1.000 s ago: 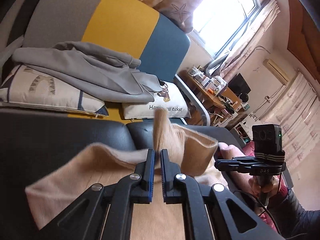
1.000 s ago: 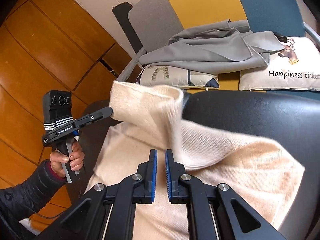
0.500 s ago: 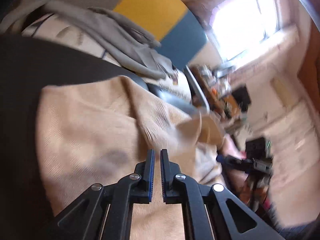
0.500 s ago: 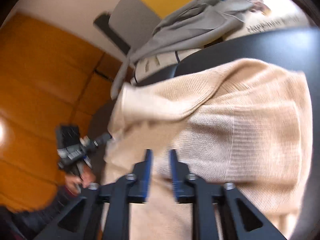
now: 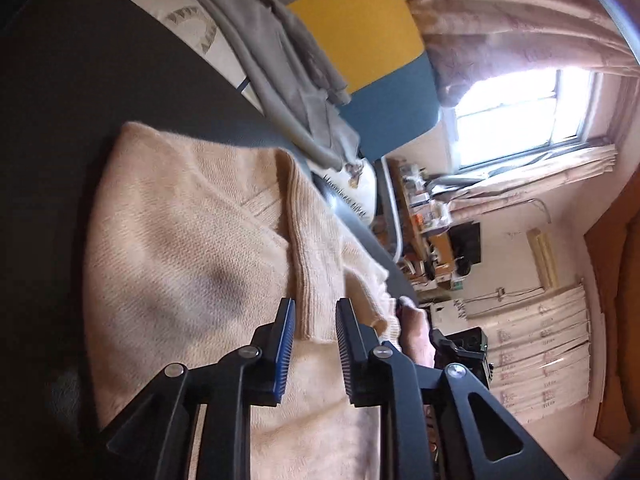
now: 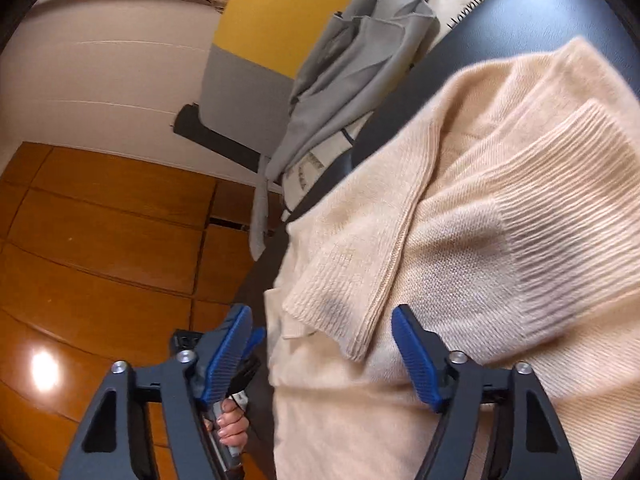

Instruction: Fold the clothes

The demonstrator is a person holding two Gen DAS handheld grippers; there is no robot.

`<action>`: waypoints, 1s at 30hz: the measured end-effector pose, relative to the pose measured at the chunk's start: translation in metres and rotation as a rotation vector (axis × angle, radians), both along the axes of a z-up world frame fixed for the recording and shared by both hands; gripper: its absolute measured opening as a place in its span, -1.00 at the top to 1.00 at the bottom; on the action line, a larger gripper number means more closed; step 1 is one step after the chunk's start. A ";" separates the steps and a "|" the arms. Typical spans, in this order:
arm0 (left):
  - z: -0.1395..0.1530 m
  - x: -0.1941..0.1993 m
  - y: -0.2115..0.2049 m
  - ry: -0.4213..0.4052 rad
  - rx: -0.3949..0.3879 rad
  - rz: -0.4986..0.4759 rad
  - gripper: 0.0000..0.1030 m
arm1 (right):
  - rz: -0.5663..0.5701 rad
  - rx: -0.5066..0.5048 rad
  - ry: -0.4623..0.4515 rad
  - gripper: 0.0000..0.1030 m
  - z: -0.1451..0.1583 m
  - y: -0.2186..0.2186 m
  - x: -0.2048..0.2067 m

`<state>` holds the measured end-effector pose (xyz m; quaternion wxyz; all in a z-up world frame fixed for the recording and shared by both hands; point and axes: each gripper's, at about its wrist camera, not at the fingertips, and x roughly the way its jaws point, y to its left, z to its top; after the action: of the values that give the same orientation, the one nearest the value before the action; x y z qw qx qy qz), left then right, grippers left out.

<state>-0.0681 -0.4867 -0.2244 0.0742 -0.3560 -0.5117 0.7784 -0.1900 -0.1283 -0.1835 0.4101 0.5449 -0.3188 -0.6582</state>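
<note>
Left wrist view: the left gripper point(image 5: 314, 332) hovers with fingers parted over the ribbed hem of a cream knit sweater point(image 5: 192, 248) lying on the dark seat point(image 5: 80, 100).

Right wrist view: the right gripper point(image 6: 324, 354) is spread wide above the sweater's folded ribbed cuff point(image 6: 360, 300); a grey garment point(image 6: 352, 64) drapes behind.
</note>
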 end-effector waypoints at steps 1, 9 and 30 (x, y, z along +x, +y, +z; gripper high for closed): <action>-0.001 -0.006 0.001 -0.013 -0.002 -0.002 0.59 | -0.004 0.011 -0.008 -0.17 -0.003 -0.004 -0.001; -0.011 -0.040 0.012 -0.060 -0.020 -0.085 0.55 | -0.006 0.029 -0.032 -0.05 -0.020 -0.021 -0.006; 0.026 -0.043 0.033 0.021 -0.115 -0.144 0.91 | 0.015 0.129 0.069 0.88 -0.015 -0.041 0.001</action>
<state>-0.1112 -0.4540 -0.1986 0.1147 -0.3874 -0.4387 0.8027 -0.1893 -0.1697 -0.1988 0.3896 0.5498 -0.2574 -0.6926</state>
